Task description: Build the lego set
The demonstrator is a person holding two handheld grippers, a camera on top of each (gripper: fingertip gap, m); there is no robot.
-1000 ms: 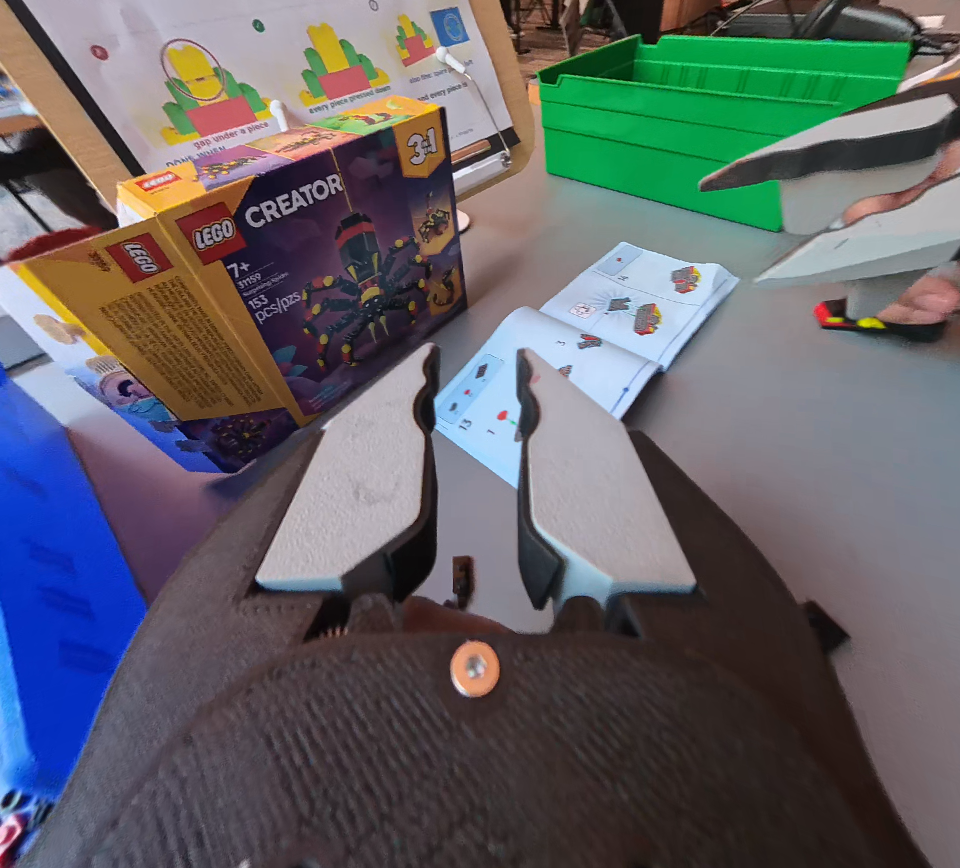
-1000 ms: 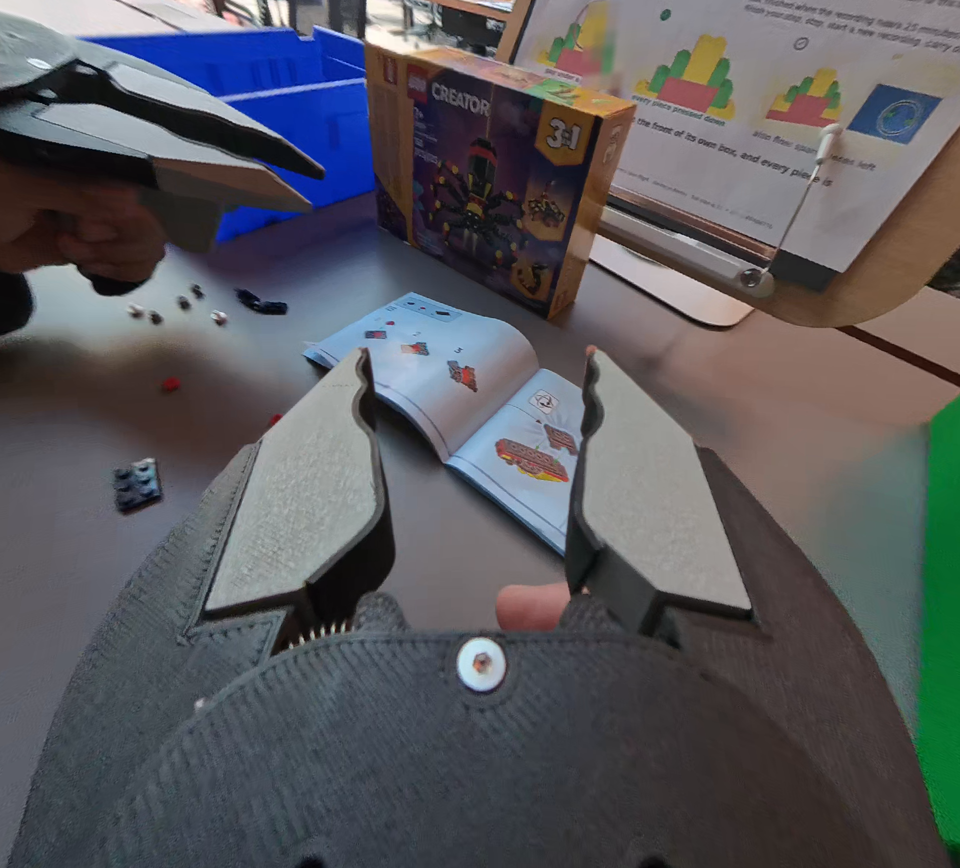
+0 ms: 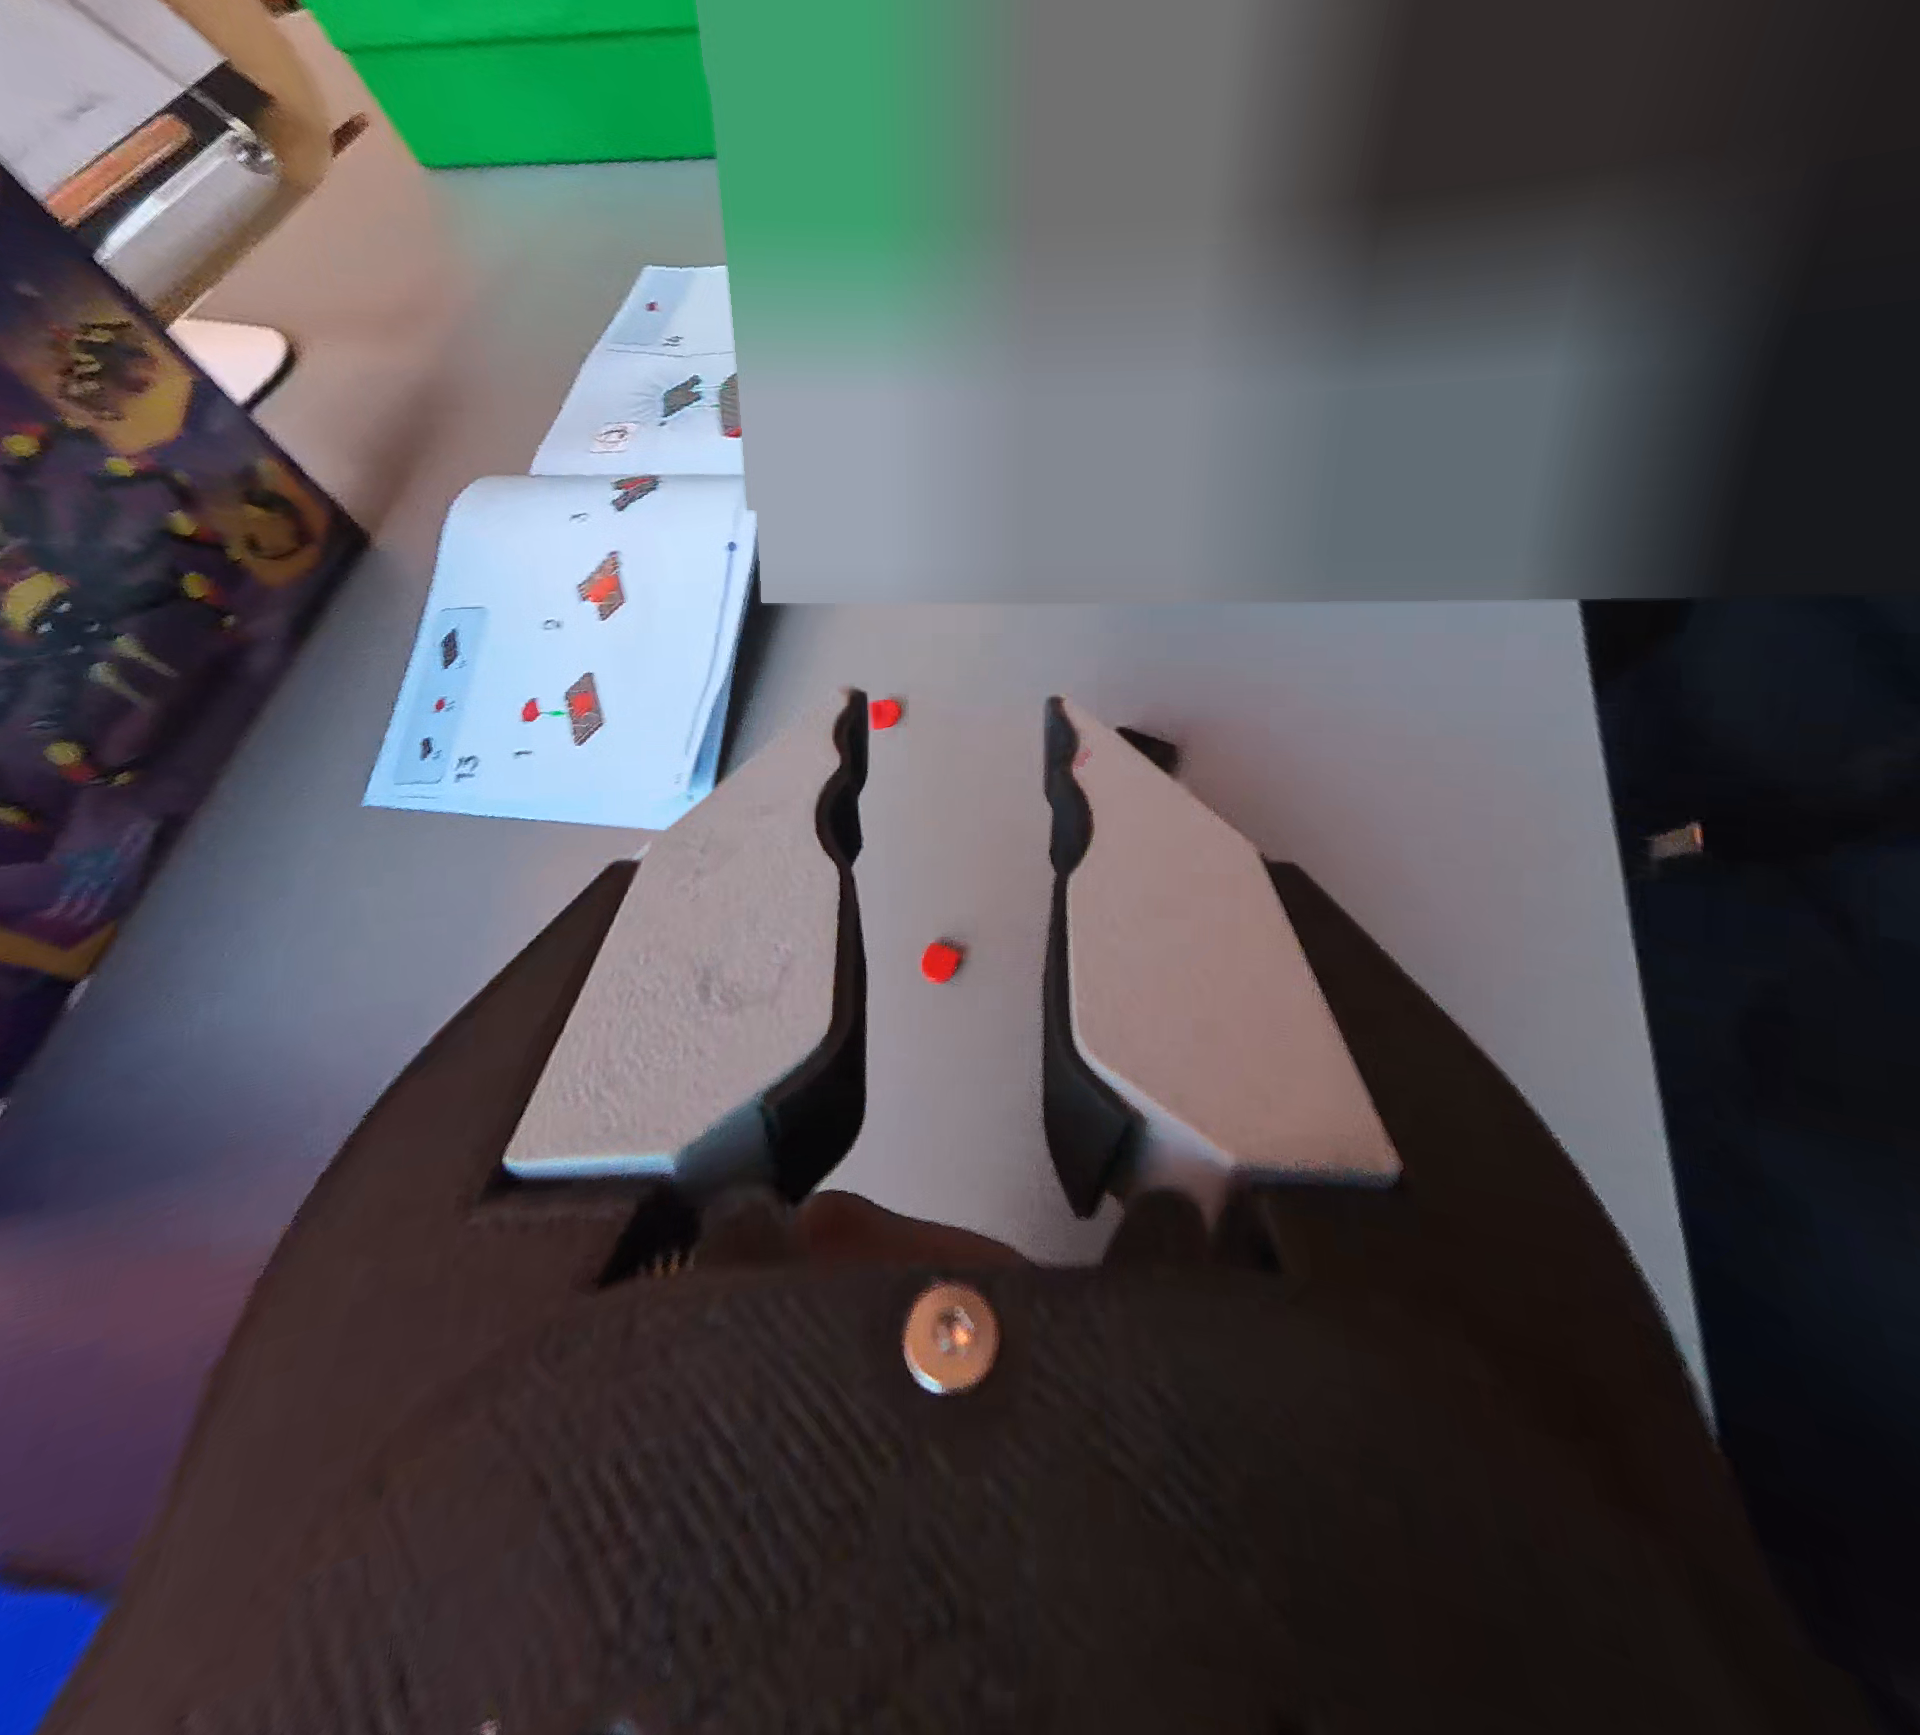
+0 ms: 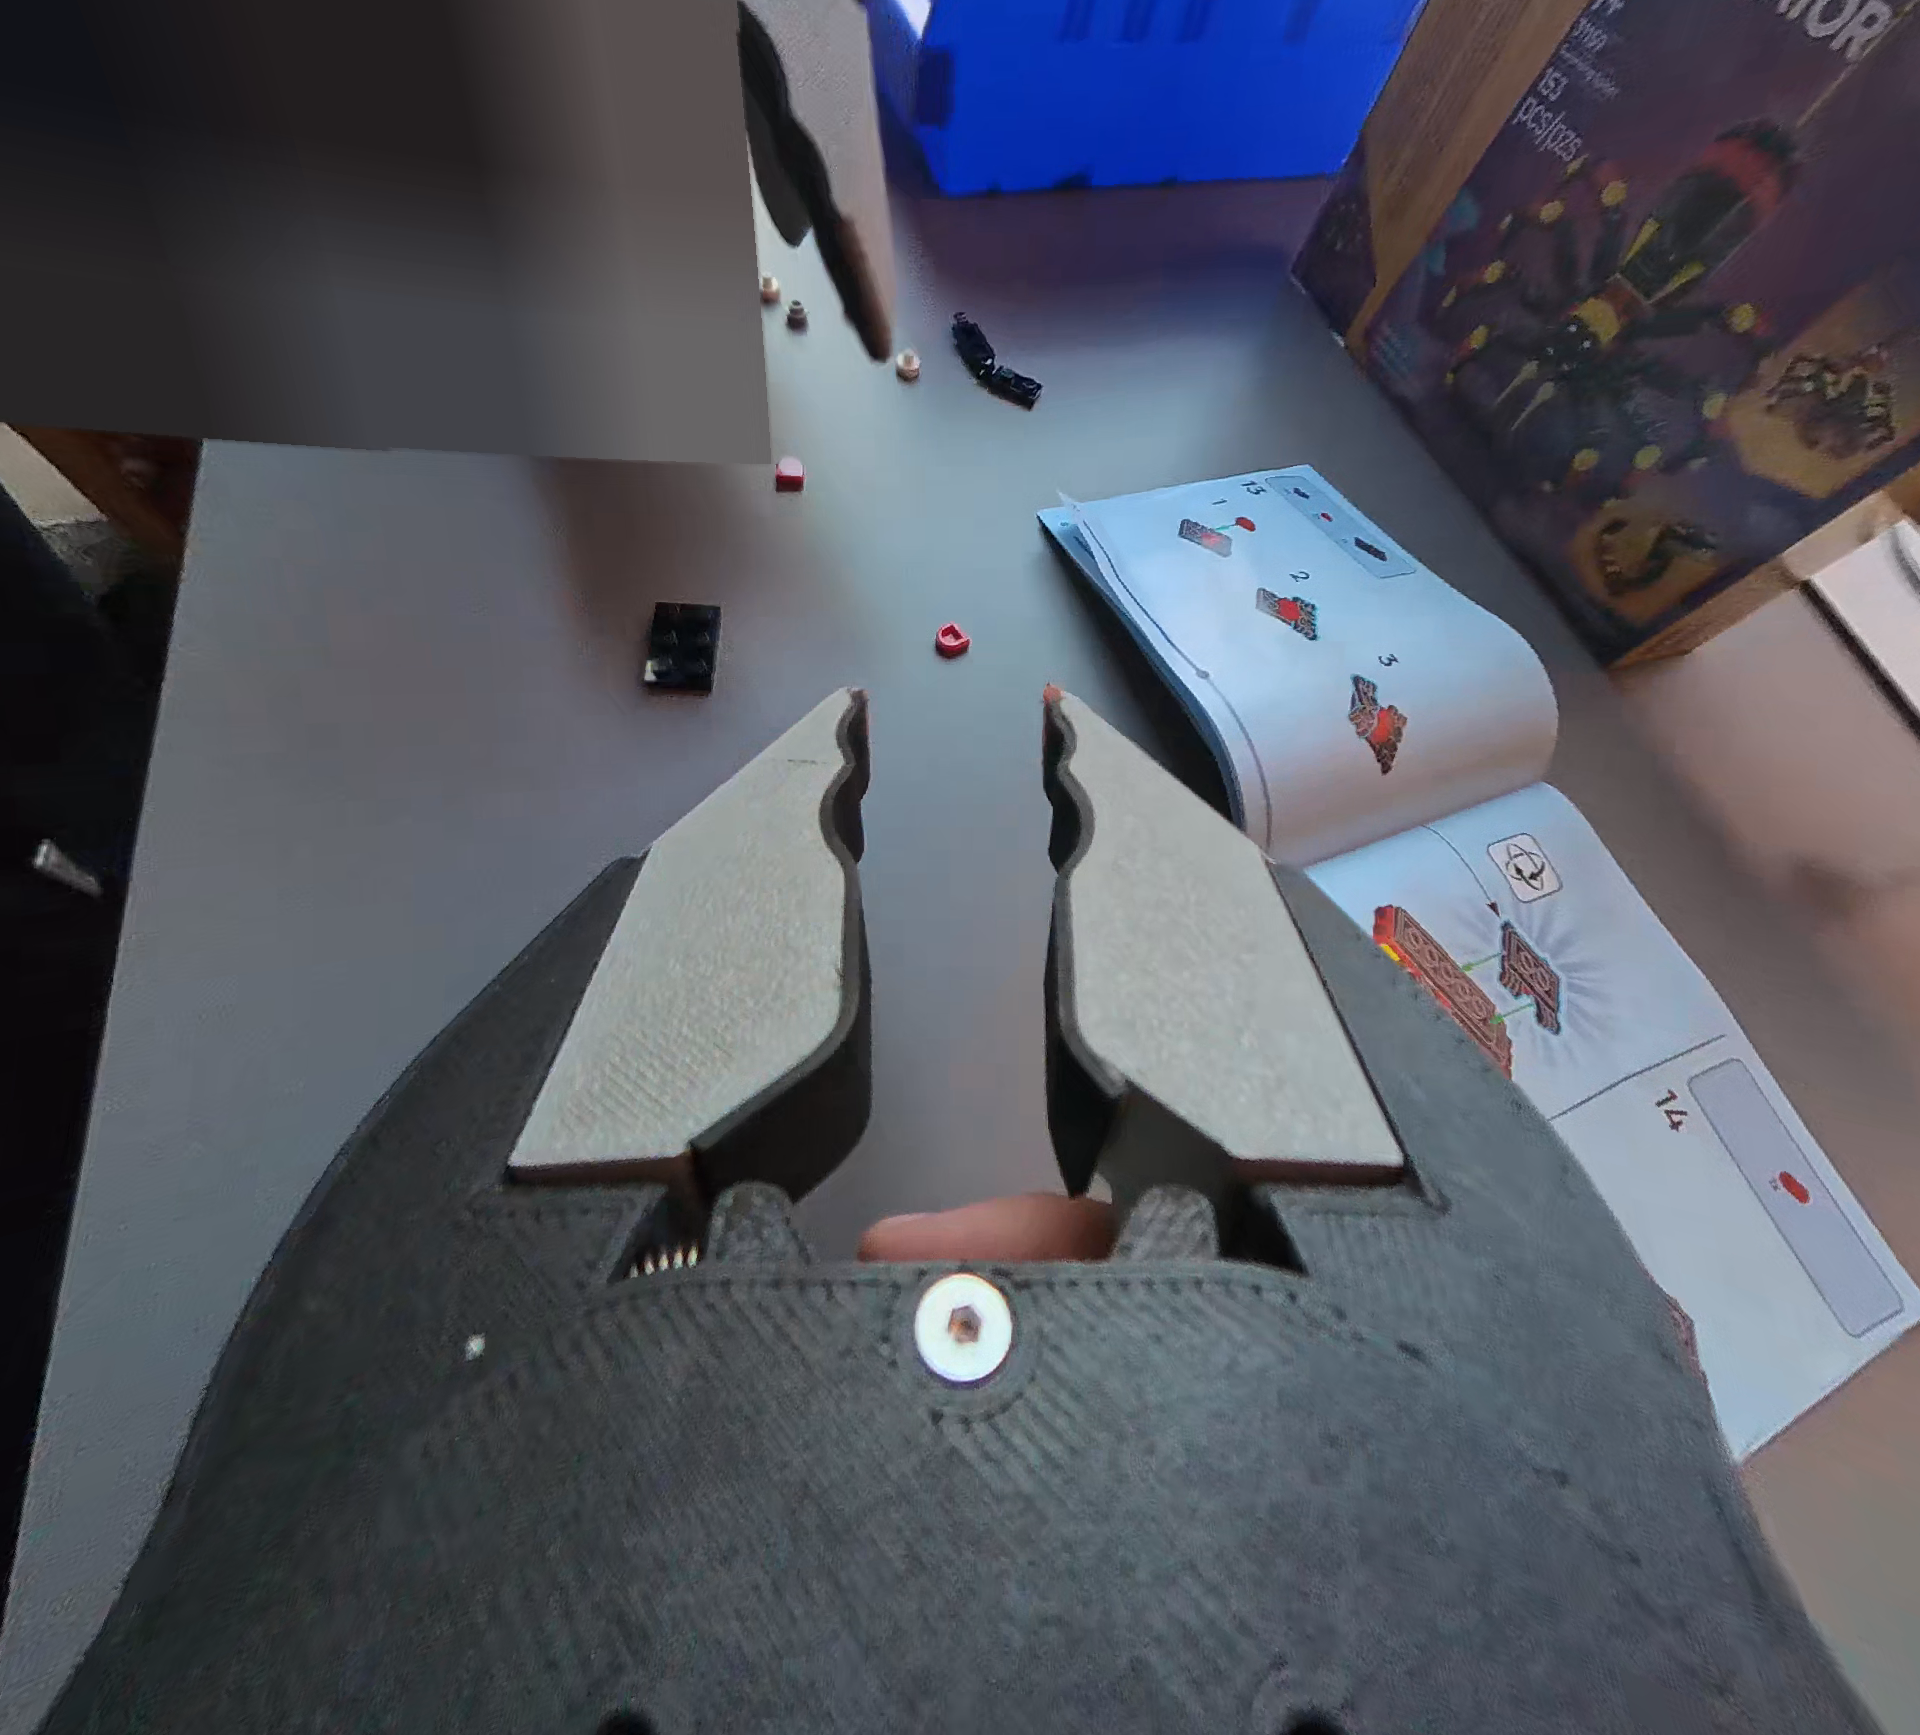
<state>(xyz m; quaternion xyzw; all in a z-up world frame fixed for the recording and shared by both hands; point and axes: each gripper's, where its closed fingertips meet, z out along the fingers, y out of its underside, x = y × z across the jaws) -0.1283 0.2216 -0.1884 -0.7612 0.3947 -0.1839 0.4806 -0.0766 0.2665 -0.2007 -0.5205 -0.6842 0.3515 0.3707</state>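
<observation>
Both tools are hanging over the grey worktop [image 4: 416, 750] with jaws parted and nothing between them. The left tool [image 3: 951, 711] is pointing down over two small red pieces: one red piece [image 3: 940, 961] is lying on the worktop inside the gap between its fingers, back from the tips, and the other red piece [image 3: 884, 713] is sitting just at the tip of its left finger. The right tool [image 4: 954, 698] is aiming at a red piece [image 4: 952, 640] lying just ahead of its tips, slightly left of centre; a black plate [image 4: 682, 646] is resting further to its left, and a second red piece [image 4: 789, 474] lies farther ahead. The open instruction booklet [image 4: 1351, 646] is lying to its right. Judging from this, the left tool is nearer a pick, since a piece is already lying between its fingers. The pieces look too small to show a long axis.
</observation>
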